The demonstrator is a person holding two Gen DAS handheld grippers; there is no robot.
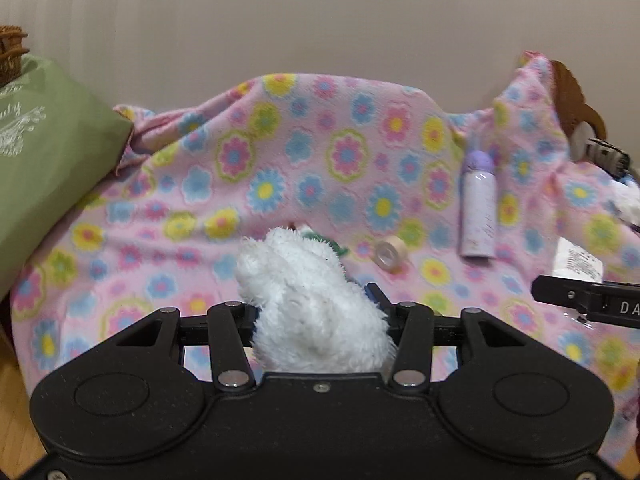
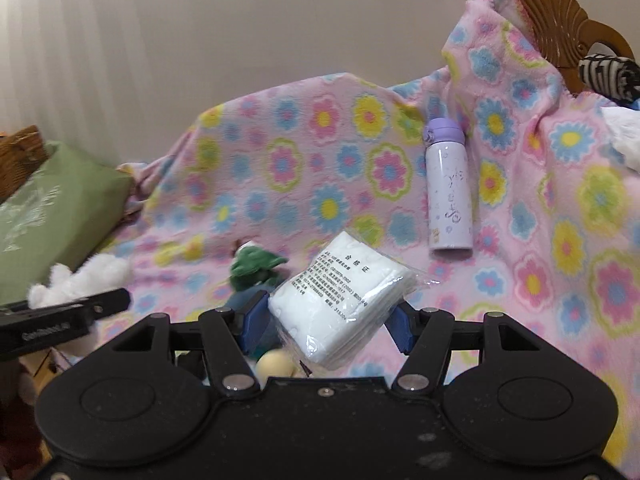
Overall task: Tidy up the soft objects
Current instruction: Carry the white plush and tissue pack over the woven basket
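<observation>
White plush toy [image 1: 312, 308], fluffy and pale, clamped between the jaws of the left gripper [image 1: 316, 312], which is closed tight on it; the toy rises out of the jaws toward the camera's upper left and is held above the floral fleece blanket [image 1: 280, 152]; in the right wrist view the same toy shows at the left edge, just behind the tip of the left gripper. Packet of white cotton pads [image 2: 340, 300], sealed in clear plastic with a printed label, gripped between the blue pads of the right gripper [image 2: 324, 320], jaws partly closed on its sides; the packet stands tilted, its label facing up. Below and left of the packet, a green plush item [image 2: 256, 266] lies on the blanket, with a dark blue soft object just beneath it and a pale yellow ball [image 2: 276, 364] close to the gripper body; what the blue object is cannot be told. Farther out, a purple-capped white bottle [image 2: 448, 188] lies on the blanket to the right, well apart from both grippers; a roll of tape [image 1: 390, 254] lies between the plush toy and the bottle in the left wrist view. A green cushion [image 1: 44, 168] with white embroidery borders the blanket at left, a wicker basket [image 1: 12, 52] behind it; carved wooden furniture [image 2: 560, 20] shows at upper right, the blanket draped over it.
</observation>
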